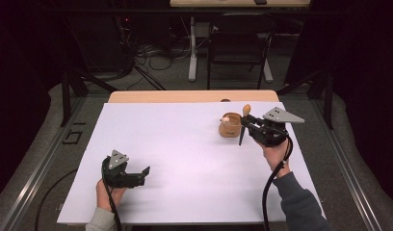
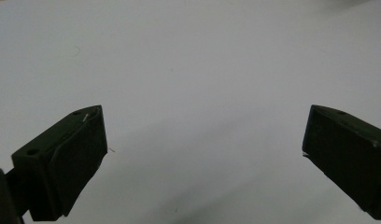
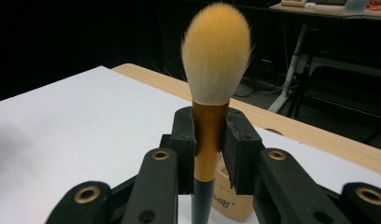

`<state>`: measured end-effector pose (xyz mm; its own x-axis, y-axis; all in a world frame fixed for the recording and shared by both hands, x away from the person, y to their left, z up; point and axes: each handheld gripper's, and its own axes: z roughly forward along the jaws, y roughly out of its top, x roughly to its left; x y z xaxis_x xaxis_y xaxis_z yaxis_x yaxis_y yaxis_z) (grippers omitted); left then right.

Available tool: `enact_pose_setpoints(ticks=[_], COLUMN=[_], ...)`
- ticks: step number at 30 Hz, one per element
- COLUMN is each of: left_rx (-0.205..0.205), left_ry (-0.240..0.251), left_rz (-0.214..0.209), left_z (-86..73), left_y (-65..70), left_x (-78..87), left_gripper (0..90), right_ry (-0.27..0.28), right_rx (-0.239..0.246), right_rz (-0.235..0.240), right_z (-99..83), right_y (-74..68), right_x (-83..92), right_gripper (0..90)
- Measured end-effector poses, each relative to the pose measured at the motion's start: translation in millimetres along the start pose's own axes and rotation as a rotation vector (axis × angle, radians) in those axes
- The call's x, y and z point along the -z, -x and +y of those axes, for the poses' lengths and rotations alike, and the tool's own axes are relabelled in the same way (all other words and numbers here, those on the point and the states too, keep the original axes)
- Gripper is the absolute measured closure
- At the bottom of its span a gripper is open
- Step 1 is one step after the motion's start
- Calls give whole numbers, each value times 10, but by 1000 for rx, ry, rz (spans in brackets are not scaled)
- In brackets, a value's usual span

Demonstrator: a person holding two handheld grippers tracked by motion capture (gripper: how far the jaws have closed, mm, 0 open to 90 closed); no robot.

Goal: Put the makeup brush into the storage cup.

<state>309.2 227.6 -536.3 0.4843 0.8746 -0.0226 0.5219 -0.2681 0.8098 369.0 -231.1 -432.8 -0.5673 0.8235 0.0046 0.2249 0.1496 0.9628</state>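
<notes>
A makeup brush with a fluffy cream and orange head, a gold ferrule and a black handle stands upright in my right gripper, whose jaws are shut on the ferrule. From above, the brush hangs tilted just right of a small tan cup with a pale item in it. The right gripper sits at the table's right side. The tan cup shows just behind the handle. My left gripper rests low at the front left, open. Its pads stand wide apart over bare white sheet.
A white sheet covers the table, with a wooden edge along the far side. Beyond the table are a black chair, a white table leg and cables on the floor. Dark curtains close both sides.
</notes>
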Motion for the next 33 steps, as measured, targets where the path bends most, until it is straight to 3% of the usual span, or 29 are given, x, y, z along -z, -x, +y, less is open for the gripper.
enact_pose_setpoints(ticks=[9, 33], left_rx=[11, 7], left_ry=[9, 17], left_rz=[-3, 3], left_z=[-3, -3], left_y=[-12, -34], left_x=[18, 39], left_gripper=[1, 1], right_ry=[38, 92], right_rx=[-9, 9], right_rz=[-11, -49], right_z=[87, 229], right_y=[34, 62], right_x=[38, -55], right_gripper=[762, 762])
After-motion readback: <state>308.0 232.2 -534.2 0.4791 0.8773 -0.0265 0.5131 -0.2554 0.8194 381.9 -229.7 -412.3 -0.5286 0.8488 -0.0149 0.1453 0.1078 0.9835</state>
